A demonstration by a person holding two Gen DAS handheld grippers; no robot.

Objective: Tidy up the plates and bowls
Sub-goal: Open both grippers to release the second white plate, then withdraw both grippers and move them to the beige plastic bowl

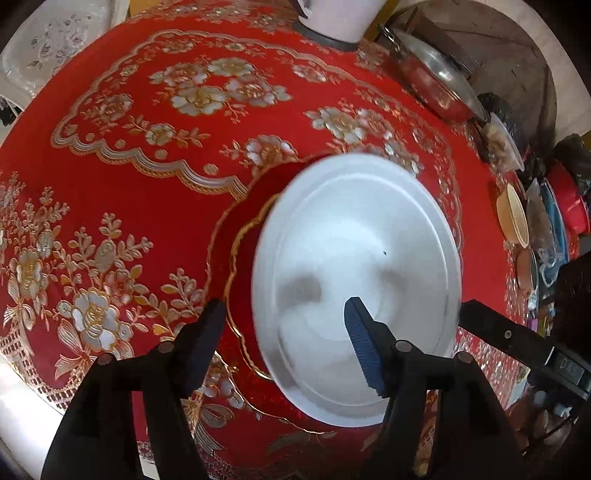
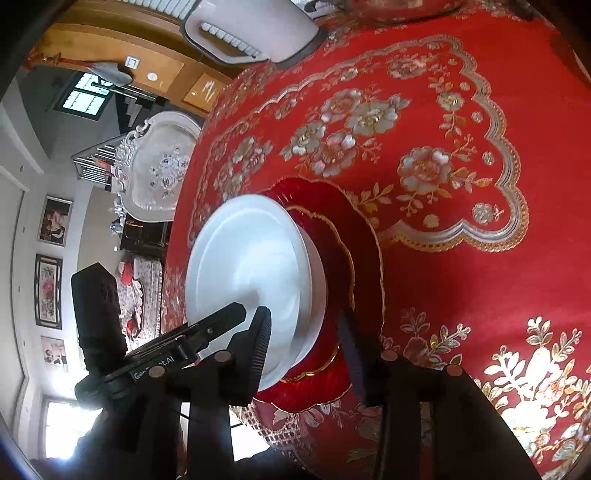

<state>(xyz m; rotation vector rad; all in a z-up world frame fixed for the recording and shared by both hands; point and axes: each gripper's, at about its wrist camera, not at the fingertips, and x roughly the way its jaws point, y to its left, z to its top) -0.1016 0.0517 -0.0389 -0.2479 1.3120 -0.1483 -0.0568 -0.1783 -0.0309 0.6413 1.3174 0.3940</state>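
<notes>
A white bowl [image 1: 354, 258] sits on a red plate with a gold scalloped rim [image 1: 243, 266] on the red floral tablecloth. My left gripper [image 1: 284, 321] is open; its right finger is over the bowl's inside, its left finger outside beside the plate. In the right wrist view the white bowl [image 2: 255, 266] rests on the red plate [image 2: 354, 251]. My right gripper [image 2: 306, 325] is open with its fingers on either side of the bowl's near rim. The left gripper's black body [image 2: 177, 350] shows at the left.
At the table's right edge stand a steel lidded pan [image 1: 436, 77], a yellow bowl [image 1: 513, 218], a red container [image 1: 569, 206] and small items. A white pot [image 1: 336, 18] stands at the far side. White chairs [image 2: 162, 162] stand beyond the table.
</notes>
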